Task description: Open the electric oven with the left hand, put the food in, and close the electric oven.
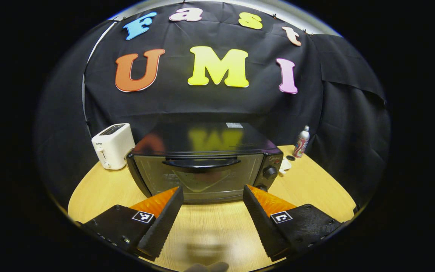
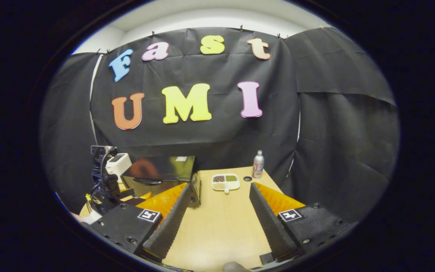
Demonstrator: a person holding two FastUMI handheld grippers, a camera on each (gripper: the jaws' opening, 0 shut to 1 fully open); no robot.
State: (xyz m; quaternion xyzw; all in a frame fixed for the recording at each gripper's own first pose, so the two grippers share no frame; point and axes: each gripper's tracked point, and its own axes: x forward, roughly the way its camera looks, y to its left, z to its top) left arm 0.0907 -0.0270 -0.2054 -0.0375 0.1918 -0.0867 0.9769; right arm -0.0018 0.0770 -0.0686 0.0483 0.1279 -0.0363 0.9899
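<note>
**Left gripper view: open tongs face the shut oven's handle**

Left gripper view looks straight at the oven (image 1: 202,166), which stands on the bench (image 1: 315,189) with its glass door shut. The left tongs (image 1: 213,194) are spread wide and hold nothing; their tips sit low in front of the door, apart from it. The handle (image 1: 201,163) is a dark bar running side to side across the top of the door, so its long axis lies crosswise to the tongs' line of reach, above and ahead of the tips and roughly centred between them. That is the relation the opening turns on: in my judgement the left tongs must rise and go forward to take the bar. They are plainly the nearer pair, as the task asks.

Right gripper view shows the right tongs (image 2: 221,189), also wide open and empty, held farther back over the bench. From there the oven lies ahead to the left, and the left tongs, with their rig, show in front of it. The food sits in a small white tray (image 2: 225,182) just right of the oven, ahead of the right tongs and almost in line between their fingers, well apart from them.

A toaster (image 1: 112,145) stands left of the oven and a can (image 1: 302,142) at the far right of the bench. No step of the task looks done yet.
</note>
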